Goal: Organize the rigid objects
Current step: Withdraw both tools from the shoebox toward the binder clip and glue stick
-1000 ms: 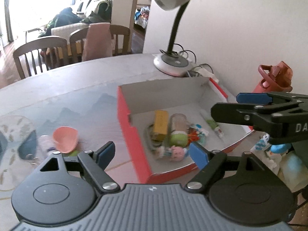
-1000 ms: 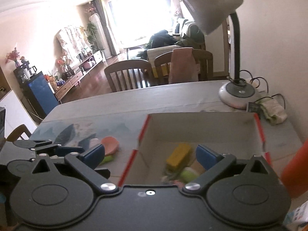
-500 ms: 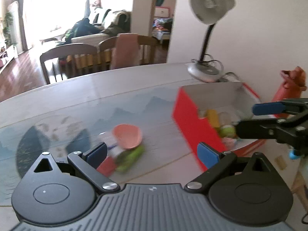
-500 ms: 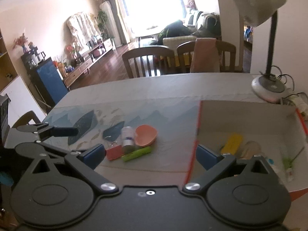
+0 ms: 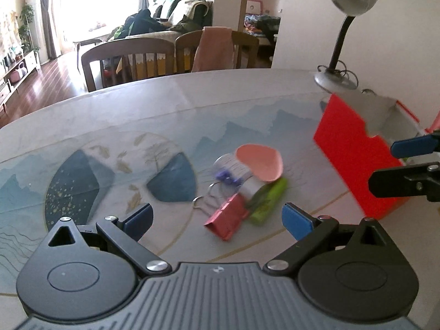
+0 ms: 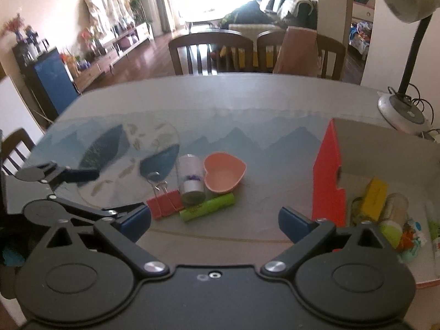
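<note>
Flanking clip [image 6: 164, 202], vial [image 6: 190, 179], dish [image 6: 224, 176], tube [image 6: 207, 207]: both tools [image 5: 217, 218] [image 6: 214, 220] wide, empty.

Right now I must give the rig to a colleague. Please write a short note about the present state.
Left gripper: open, empty. Right gripper: open, empty.
On the table, in one cluster: red binder clip, clear jar, pink heart dish, green tube.
Done: yellow block and some small items lie in the red box.
Left: put these four into the box.
</note>
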The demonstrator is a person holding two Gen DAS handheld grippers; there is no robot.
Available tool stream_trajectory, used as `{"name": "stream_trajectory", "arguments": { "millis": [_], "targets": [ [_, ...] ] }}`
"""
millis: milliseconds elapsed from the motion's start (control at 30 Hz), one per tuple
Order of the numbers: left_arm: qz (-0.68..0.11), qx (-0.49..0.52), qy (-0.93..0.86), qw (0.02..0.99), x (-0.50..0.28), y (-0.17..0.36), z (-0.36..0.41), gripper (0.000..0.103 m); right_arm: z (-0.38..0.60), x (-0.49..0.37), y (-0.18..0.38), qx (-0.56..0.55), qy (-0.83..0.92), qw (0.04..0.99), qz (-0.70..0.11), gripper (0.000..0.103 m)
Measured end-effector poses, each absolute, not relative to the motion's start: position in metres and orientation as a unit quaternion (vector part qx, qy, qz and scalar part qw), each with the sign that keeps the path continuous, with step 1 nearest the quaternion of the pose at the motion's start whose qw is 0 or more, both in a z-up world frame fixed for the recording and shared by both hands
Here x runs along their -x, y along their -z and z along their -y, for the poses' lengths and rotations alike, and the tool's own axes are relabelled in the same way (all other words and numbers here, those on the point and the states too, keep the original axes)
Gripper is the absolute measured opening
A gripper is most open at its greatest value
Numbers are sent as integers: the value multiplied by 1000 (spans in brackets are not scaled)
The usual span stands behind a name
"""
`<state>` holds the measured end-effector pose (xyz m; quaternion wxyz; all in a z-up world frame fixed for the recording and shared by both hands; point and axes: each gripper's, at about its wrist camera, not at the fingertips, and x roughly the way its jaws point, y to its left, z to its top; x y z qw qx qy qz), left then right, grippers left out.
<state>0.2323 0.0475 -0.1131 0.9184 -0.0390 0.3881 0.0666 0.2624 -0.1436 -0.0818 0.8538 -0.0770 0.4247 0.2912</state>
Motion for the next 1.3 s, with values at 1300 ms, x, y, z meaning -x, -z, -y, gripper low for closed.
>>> {"name": "stream_trajectory", "arguments": {
  "millis": [1300],
  "targets": [
    [-367, -72, 20, 927, -274, 188, -43, 66, 76, -316, 176, 119, -194, 830, -509, 71]
  ]
}}
